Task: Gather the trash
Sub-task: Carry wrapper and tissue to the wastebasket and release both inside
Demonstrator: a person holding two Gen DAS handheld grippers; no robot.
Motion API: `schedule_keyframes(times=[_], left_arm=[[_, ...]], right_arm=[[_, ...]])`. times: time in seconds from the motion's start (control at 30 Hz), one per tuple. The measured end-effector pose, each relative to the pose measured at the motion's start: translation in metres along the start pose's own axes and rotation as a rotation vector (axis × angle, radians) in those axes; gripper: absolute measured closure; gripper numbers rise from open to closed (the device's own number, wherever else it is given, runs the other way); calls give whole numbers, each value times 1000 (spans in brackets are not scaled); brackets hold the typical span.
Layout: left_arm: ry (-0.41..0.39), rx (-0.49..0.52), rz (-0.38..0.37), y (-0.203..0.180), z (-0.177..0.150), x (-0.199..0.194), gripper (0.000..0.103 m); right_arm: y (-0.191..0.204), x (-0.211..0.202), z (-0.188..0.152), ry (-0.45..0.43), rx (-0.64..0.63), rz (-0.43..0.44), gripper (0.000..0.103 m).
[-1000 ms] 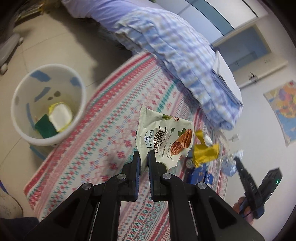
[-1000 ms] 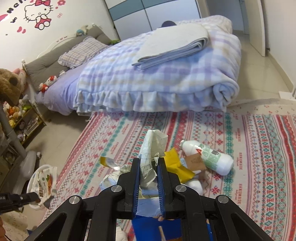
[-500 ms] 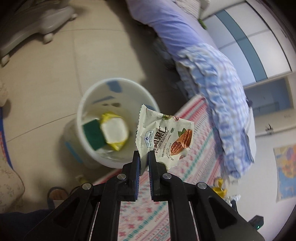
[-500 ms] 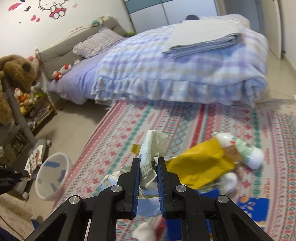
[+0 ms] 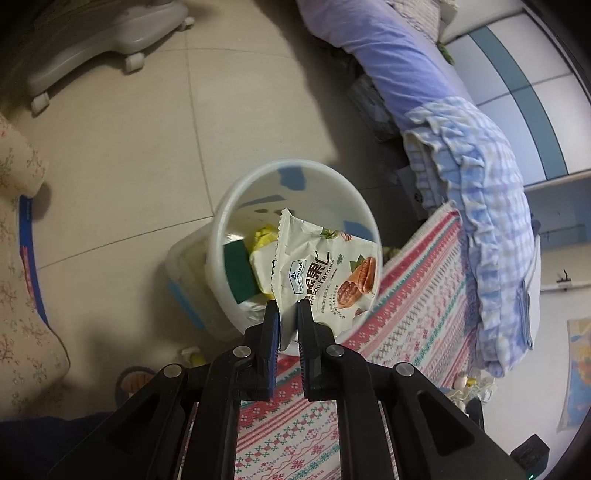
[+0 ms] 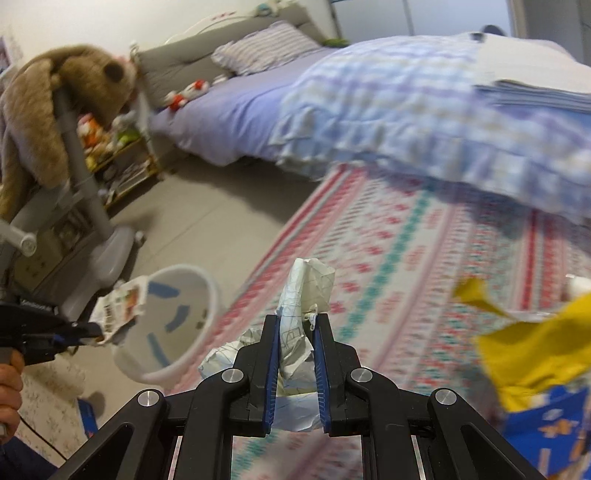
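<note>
The bin (image 5: 295, 177) stands on the floor (image 5: 129, 155) beside the rug's (image 5: 406, 325) edge, a sponge (image 5: 238, 273) inside

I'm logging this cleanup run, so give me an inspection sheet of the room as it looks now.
Surface: beige tile floor beside a patterned rug.
Job's things: white bin holds a green sponge and yellow-white trash; pecan wrapper over its mouth; crumpled paper in mid-air.
Clutter: yellow wrapper and blue packaging on the rug.
Grippers: left tool clamps the pecan wrapper; right tool clamps the crumpled paper.
Cables: thin dark cord below the person's hand.
Surroundings: bed with checked quilt, plush bear, wheeled stand.
</note>
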State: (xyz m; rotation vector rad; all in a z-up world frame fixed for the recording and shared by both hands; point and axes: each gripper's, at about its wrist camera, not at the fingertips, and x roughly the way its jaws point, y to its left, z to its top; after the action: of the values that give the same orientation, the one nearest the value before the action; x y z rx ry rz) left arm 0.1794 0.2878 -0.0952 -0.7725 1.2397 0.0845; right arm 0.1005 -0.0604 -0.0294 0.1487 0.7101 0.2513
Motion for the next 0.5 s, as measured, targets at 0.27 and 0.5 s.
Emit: schedule_keyframes(times=[0.27,0.5], left_arm=[[-8,-50,7,14,7,-3,61],[-64,-77,10,21,10,-17,61]], right_arm=[[63,55,13,24,-53,63,87],[108,102,24,50,-141,80,87]])
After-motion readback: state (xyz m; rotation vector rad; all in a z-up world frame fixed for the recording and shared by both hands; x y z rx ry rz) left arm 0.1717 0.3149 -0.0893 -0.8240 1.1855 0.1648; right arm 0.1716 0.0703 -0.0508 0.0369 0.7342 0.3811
